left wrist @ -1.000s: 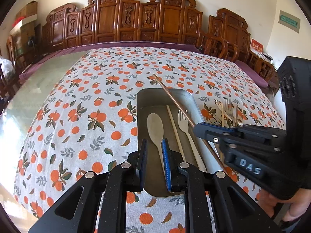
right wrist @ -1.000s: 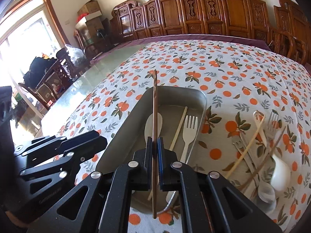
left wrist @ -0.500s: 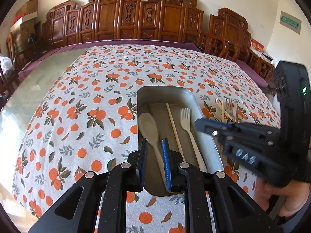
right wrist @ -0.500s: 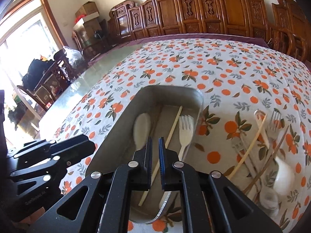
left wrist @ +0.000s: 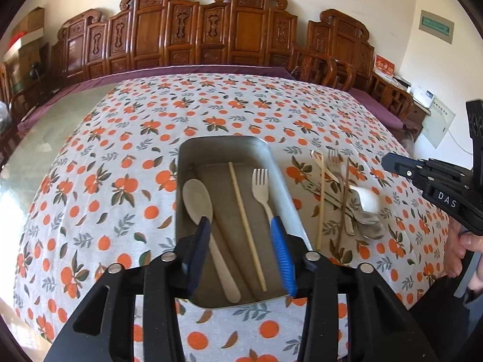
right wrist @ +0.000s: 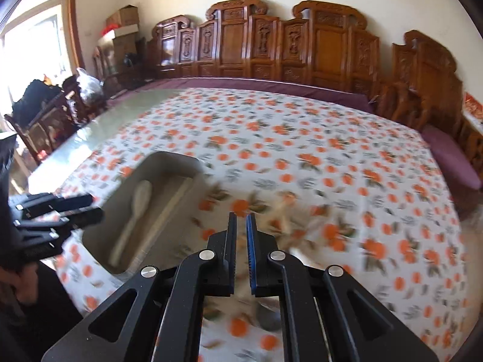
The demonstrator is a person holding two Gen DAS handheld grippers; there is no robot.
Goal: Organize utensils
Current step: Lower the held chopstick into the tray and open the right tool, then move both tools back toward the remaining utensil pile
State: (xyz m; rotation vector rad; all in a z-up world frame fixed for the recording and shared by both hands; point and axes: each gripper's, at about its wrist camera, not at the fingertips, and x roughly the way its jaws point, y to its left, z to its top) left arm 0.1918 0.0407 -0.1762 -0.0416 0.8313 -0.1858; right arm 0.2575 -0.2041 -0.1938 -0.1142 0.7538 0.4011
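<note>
Rounded metal tray (left wrist: pixel 193 157) held pale plastic spoon (left wrist: pixel 197 199), slim chopstick (left wrist: pixel 241 205), fork (left wrist: pixel 261 190); left hand-held gripper (left wrist: pixel 241 226) just widening, released; right hand-held gripper (right wrist: pixel 241 226) clenched, empty; loose steel cutlery (left wrist: pixel 359 211) at three o'clock.

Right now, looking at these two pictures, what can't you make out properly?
- Loose utensil pile, right wrist view: smeared by motion blur and partly behind the right gripper.
- Fork in the metal tray, right wrist view: cannot be made out in the blur.
- Tray's near end, left wrist view: covered by the left gripper.
- Wall sign, left wrist view: lettering too small.
</note>
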